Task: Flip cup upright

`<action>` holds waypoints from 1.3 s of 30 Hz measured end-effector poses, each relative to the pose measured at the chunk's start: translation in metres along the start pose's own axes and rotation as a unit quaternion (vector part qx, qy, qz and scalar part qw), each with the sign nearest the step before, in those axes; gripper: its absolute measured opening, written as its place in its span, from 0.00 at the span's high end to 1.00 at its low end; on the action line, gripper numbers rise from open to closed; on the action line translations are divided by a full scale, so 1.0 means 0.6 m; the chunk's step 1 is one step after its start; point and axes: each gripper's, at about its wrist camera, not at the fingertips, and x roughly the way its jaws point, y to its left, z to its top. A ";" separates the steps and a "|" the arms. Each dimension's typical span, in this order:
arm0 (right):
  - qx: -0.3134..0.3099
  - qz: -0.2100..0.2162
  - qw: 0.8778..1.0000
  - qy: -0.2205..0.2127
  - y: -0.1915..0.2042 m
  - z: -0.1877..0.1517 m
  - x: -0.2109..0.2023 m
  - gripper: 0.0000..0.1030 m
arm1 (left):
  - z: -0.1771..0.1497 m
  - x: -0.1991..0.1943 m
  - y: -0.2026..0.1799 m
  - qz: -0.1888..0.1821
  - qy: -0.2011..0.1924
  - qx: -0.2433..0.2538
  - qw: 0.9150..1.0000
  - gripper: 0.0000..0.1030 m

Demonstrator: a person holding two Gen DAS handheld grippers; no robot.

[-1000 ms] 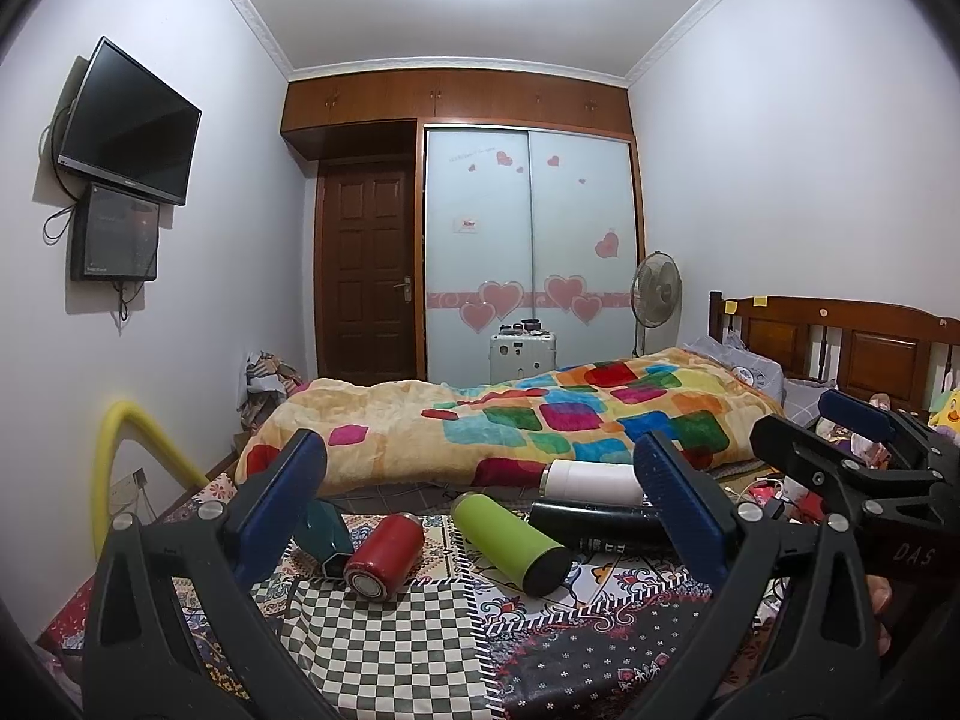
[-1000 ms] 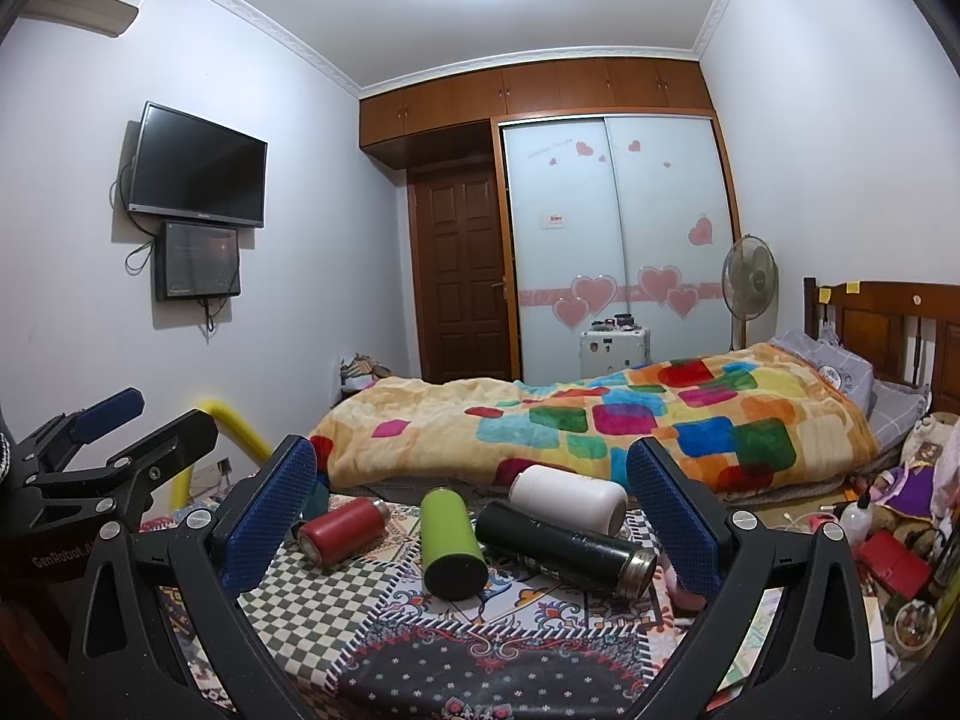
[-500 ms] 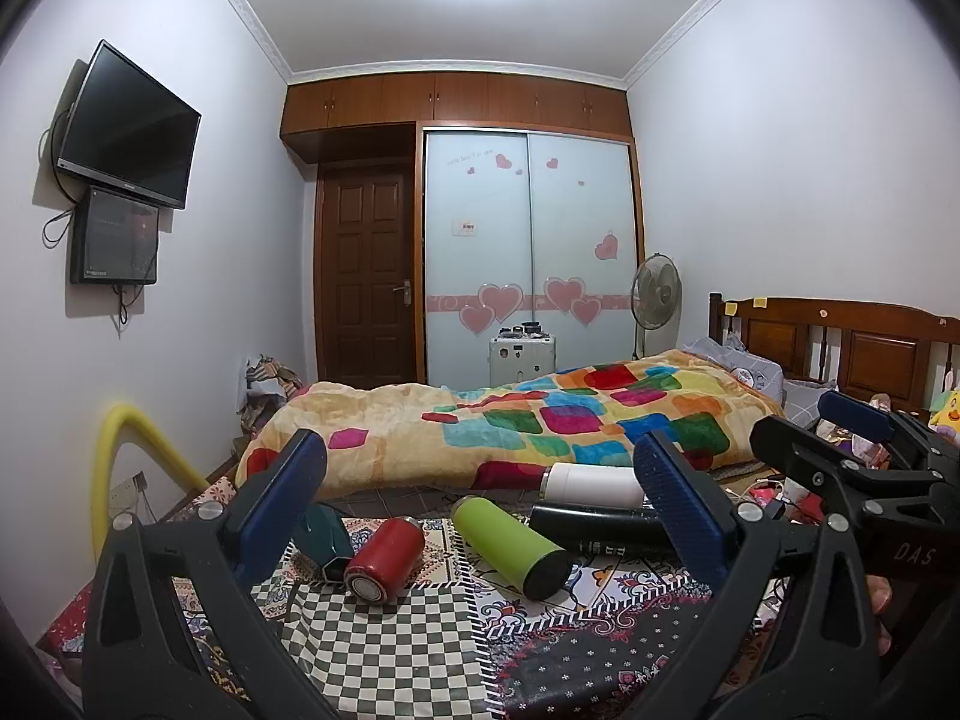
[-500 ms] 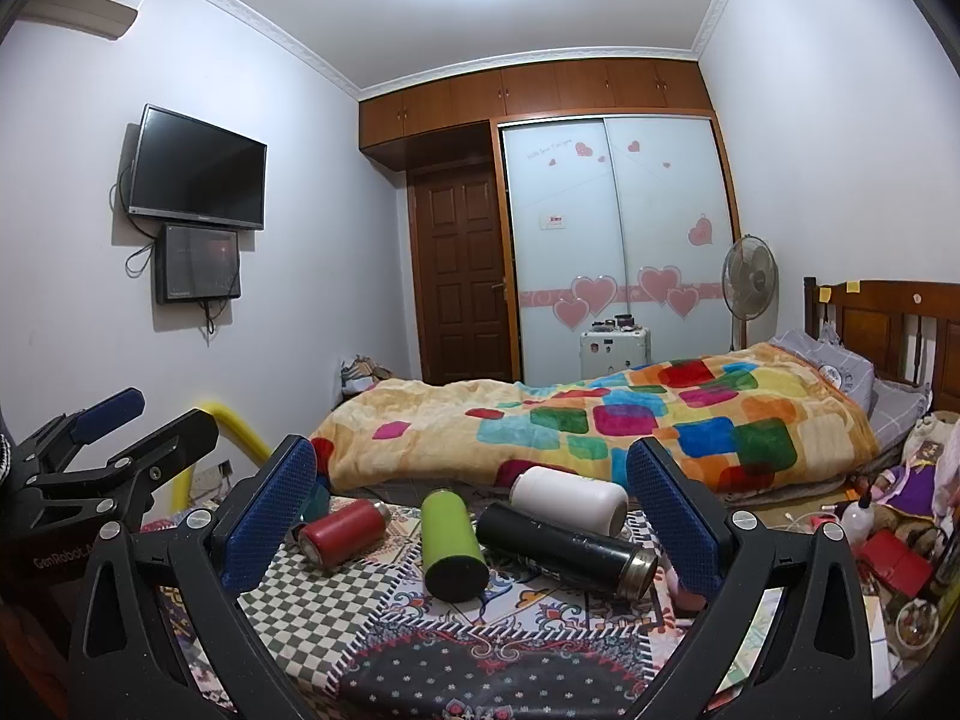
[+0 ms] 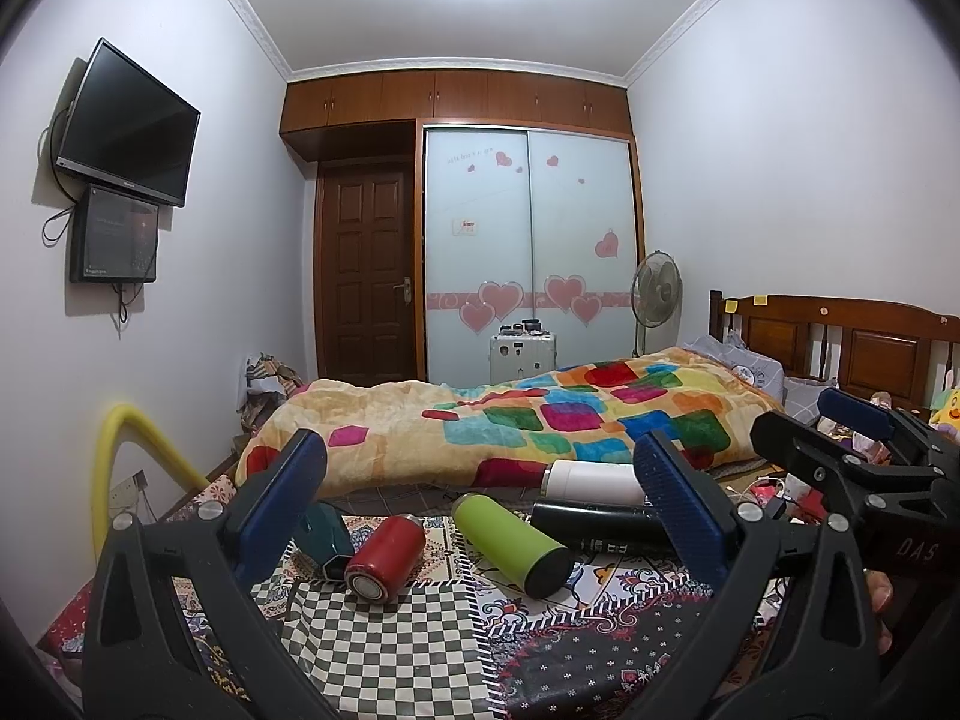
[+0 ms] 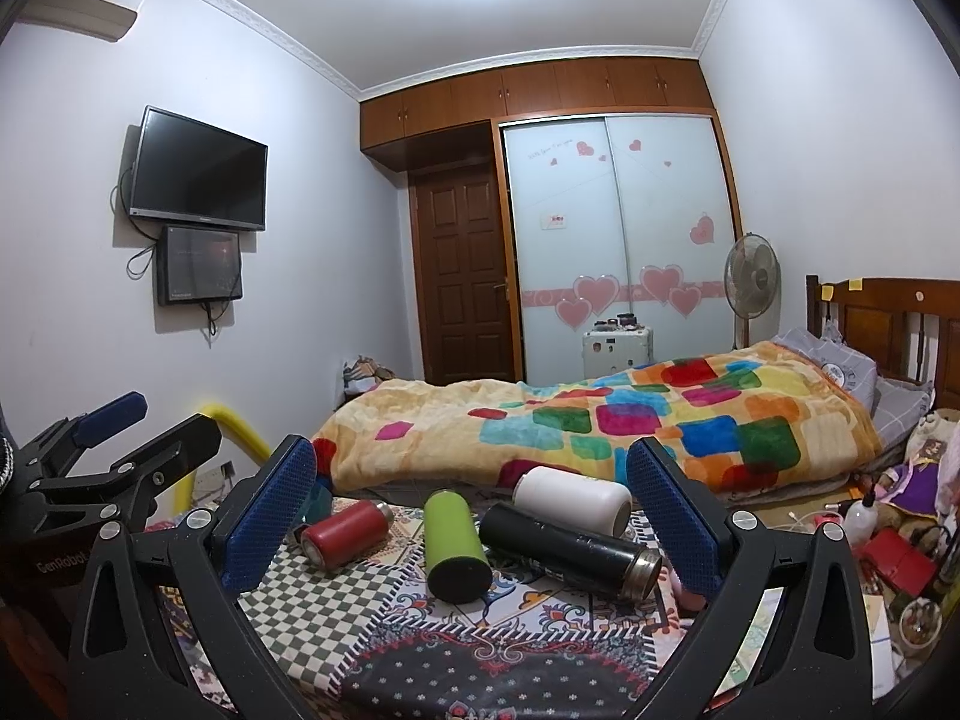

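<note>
Several cups lie on their sides on a patterned cloth: a teal cup, a red cup, a green cup, a black flask and a white cup. In the right wrist view the red cup, green cup, black flask and white cup lie ahead. My left gripper is open and empty, held back from the cups. My right gripper is open and empty, also short of them; it shows at the right of the left wrist view.
A bed with a colourful blanket lies just behind the cups. A yellow pipe stands at the left wall. Clutter lies on the right. A wardrobe, door and fan stand far back.
Both views have shifted very slightly; the cups lie as before and both grippers stay open.
</note>
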 end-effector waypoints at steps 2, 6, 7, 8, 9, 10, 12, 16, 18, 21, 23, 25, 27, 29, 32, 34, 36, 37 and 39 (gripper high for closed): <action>0.000 0.000 1.000 0.000 0.000 -0.003 0.000 0.00 | 0.000 0.000 0.000 -0.001 0.000 -0.001 1.000 0.00; 0.000 0.000 1.000 -0.001 -0.001 -0.003 0.000 0.00 | -0.001 0.004 0.001 0.000 0.001 -0.002 1.000 0.00; 0.000 0.000 1.000 0.000 0.000 -0.001 0.002 0.00 | -0.002 0.005 0.002 -0.001 0.002 -0.002 1.000 0.00; 0.001 0.000 1.000 0.000 -0.001 -0.003 0.001 0.00 | -0.002 0.005 0.001 -0.001 0.002 -0.003 1.000 0.00; 0.000 0.000 1.000 0.000 0.000 -0.002 0.001 0.00 | -0.002 0.006 0.002 -0.001 0.003 -0.003 1.000 0.00; 0.000 0.000 1.000 -0.001 -0.001 -0.004 0.000 0.00 | -0.003 0.007 0.002 -0.002 0.003 -0.004 1.000 0.00; 0.001 0.000 1.000 0.000 -0.001 -0.002 0.001 0.00 | -0.004 0.007 0.002 -0.002 0.003 -0.004 1.000 0.00; 0.002 0.000 1.000 0.000 -0.001 -0.002 0.002 0.00 | -0.007 0.012 0.001 -0.003 0.006 -0.005 1.000 0.00; 0.002 0.000 1.000 0.001 -0.001 -0.011 0.005 0.00 | -0.011 0.017 0.001 -0.004 0.010 -0.006 1.000 0.00; 0.003 -0.001 1.000 0.008 -0.003 -0.023 0.018 0.00 | -0.018 0.026 0.002 -0.010 0.015 -0.007 1.000 0.00; 0.004 -0.003 1.000 0.012 -0.006 -0.034 0.025 0.00 | -0.025 0.035 0.005 -0.014 0.018 -0.010 1.000 0.00; 0.006 -0.005 1.000 0.018 -0.013 -0.041 0.034 0.00 | -0.031 0.055 0.009 -0.009 0.033 -0.006 0.999 0.00; 0.007 -0.007 1.000 0.027 -0.023 -0.050 0.046 0.00 | -0.036 0.076 0.017 -0.006 0.048 -0.002 0.999 0.00; 0.007 -0.011 0.999 0.038 -0.032 -0.058 0.063 0.00 | -0.045 0.110 0.029 0.002 0.072 0.007 0.997 0.00; 0.006 -0.019 0.998 0.053 -0.047 -0.070 0.084 0.00 | -0.058 0.173 0.056 0.022 0.123 0.019 0.992 0.00; 0.007 -0.021 0.998 0.064 -0.055 -0.077 0.099 0.00 | -0.070 0.225 0.076 0.026 0.161 0.031 0.986 0.00; 0.009 -0.020 0.997 0.079 -0.067 -0.087 0.119 0.00 | -0.081 0.267 0.093 0.020 0.197 0.039 0.979 0.00; 0.010 -0.020 0.996 0.085 -0.070 -0.089 0.127 0.00 | -0.090 0.298 0.104 0.016 0.223 0.044 0.974 0.00; 0.010 -0.020 0.995 0.099 -0.076 -0.095 0.144 0.00 | -0.104 0.335 0.117 0.010 0.257 0.053 0.965 0.00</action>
